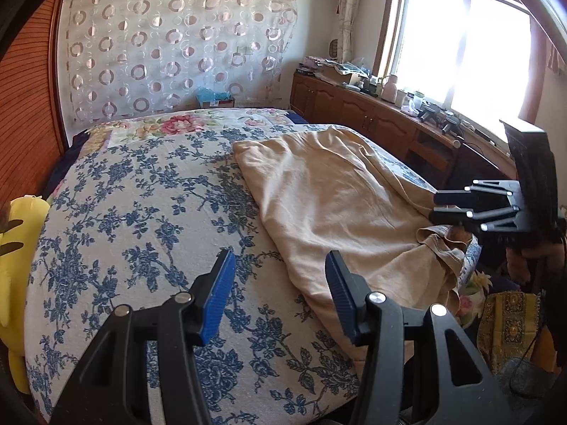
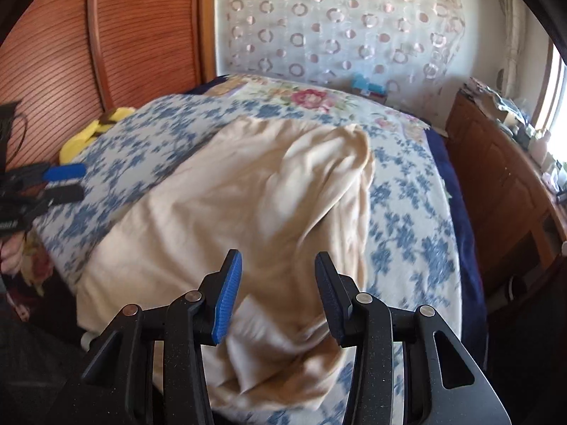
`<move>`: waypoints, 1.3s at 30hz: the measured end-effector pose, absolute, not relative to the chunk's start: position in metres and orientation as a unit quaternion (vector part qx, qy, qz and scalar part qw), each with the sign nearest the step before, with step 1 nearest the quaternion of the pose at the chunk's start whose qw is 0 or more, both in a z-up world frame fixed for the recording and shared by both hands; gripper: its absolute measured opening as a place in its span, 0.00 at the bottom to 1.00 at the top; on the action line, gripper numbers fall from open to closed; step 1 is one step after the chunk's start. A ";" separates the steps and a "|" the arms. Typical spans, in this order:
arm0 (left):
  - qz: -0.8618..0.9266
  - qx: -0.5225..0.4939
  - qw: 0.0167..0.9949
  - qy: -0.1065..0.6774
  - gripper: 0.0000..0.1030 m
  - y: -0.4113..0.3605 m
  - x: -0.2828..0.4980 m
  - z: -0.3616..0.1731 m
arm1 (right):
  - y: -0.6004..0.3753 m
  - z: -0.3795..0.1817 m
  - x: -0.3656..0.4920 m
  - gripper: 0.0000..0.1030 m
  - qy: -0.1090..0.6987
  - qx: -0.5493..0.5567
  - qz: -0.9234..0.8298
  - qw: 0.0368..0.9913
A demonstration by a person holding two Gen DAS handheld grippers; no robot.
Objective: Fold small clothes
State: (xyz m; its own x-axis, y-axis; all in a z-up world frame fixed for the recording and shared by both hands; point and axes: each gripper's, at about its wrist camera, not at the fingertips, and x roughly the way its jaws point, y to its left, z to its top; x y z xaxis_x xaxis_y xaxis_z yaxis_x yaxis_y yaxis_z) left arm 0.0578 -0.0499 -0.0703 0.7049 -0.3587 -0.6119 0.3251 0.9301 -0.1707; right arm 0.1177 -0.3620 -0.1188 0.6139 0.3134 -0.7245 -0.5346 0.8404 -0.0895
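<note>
A beige garment [image 1: 340,194] lies spread and wrinkled on the blue-flowered bed cover [image 1: 141,212], with a bunched hem at its near right corner. My left gripper [image 1: 280,258] is open and empty, hovering over the cover just left of the garment's near edge. My right gripper [image 2: 278,258] is open and empty, above the garment's [image 2: 248,191] near end. The right gripper also shows from the side in the left wrist view [image 1: 437,207], by the bunched hem. The left gripper shows at the left edge of the right wrist view [image 2: 67,182].
A yellow soft toy [image 1: 17,248] lies at the bed's left edge by the wooden headboard [image 1: 28,124]. A wooden cabinet [image 1: 372,113] with clutter runs under the window on the right. A patterned curtain [image 1: 177,42] hangs behind the bed.
</note>
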 end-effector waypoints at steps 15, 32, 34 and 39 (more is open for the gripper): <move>-0.202 -0.015 0.917 0.344 0.50 -0.067 0.052 -0.073 | -0.379 -0.147 0.091 0.03 0.405 -0.148 0.265 0.862; -0.206 0.001 0.910 0.360 0.50 -0.083 0.051 -0.080 | -0.460 -0.121 0.070 0.13 0.381 -0.109 0.176 0.901; -0.205 0.003 0.910 0.360 0.50 -0.084 0.051 -0.080 | -0.454 -0.117 0.070 0.18 0.374 -0.116 0.177 0.903; -0.206 0.002 0.910 0.361 0.50 -0.084 0.050 -0.080 | -0.450 -0.102 0.067 0.28 0.357 -0.115 0.176 0.910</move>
State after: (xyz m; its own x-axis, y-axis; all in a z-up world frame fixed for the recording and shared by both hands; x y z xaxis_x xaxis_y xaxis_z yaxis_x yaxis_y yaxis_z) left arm 0.0502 -0.0841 -0.0802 0.6550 -0.3729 -0.6572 0.3751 0.9155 -0.1456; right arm 0.0670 -0.4498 -0.1023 0.6824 0.2390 -0.6908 -0.4033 0.9113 -0.0832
